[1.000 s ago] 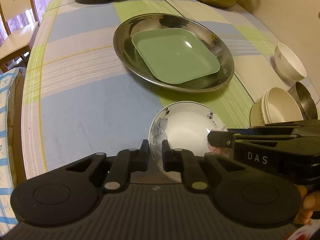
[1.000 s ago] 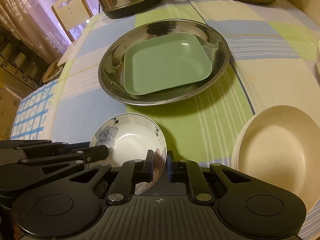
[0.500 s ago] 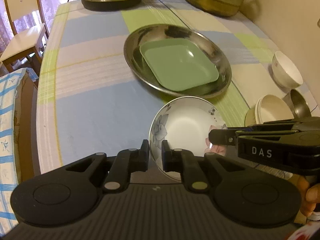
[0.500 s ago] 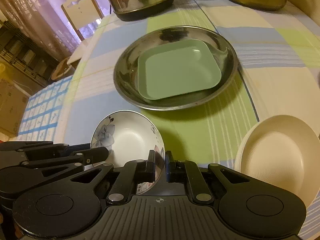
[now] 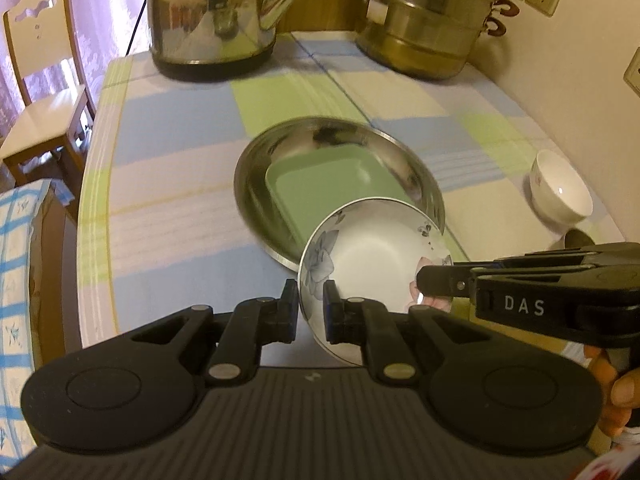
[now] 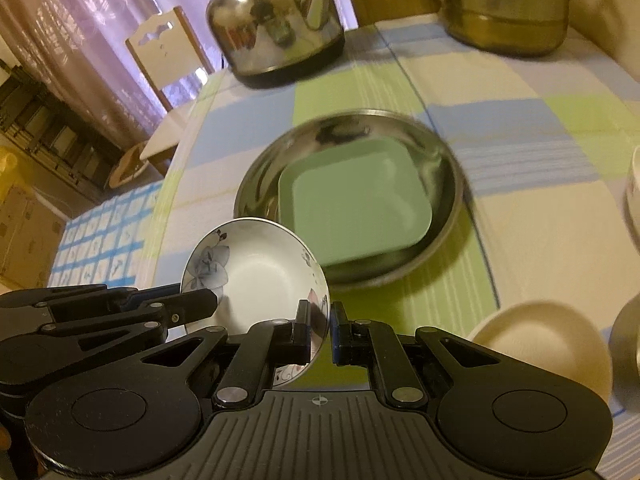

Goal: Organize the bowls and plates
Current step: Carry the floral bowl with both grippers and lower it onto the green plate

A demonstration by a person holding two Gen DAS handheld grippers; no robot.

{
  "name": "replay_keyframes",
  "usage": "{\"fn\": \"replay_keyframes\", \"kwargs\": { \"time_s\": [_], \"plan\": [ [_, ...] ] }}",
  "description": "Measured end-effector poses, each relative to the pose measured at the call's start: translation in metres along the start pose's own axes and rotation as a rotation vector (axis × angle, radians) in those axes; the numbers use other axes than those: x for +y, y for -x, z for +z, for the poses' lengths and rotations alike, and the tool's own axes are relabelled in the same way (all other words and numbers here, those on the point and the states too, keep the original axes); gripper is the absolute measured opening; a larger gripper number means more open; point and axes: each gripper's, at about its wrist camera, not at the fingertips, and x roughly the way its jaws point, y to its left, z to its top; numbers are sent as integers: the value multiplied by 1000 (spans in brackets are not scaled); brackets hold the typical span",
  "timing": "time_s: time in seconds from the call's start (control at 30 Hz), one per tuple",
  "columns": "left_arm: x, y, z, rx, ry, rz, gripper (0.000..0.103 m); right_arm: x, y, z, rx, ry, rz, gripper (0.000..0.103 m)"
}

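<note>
Clamping opposite rims, left claw [image 5: 311, 307] and right claw [image 6: 320, 334] both pinch the floral bowl [image 5: 372, 256] above the table [image 5: 168, 200]

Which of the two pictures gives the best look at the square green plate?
The right wrist view. There the green plate shows almost whole, lying inside the steel basin, with only its near left corner hidden behind the flowered bowl. In the left wrist view the same bowl hides much of the plate's near part.
</note>
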Motion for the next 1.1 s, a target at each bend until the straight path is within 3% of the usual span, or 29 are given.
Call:
{"fn": "replay_keyframes", "kwargs": {
  "time_s": [0.37,1.1],
  "plan": [
    [-2,-41,42,-4,7,-14,11,-23,-15,47,-29,-18,-25,8],
    [10,-127,70,130,56,13,11,-61,-89,84,99,-65,-60,8]
  ]
}}
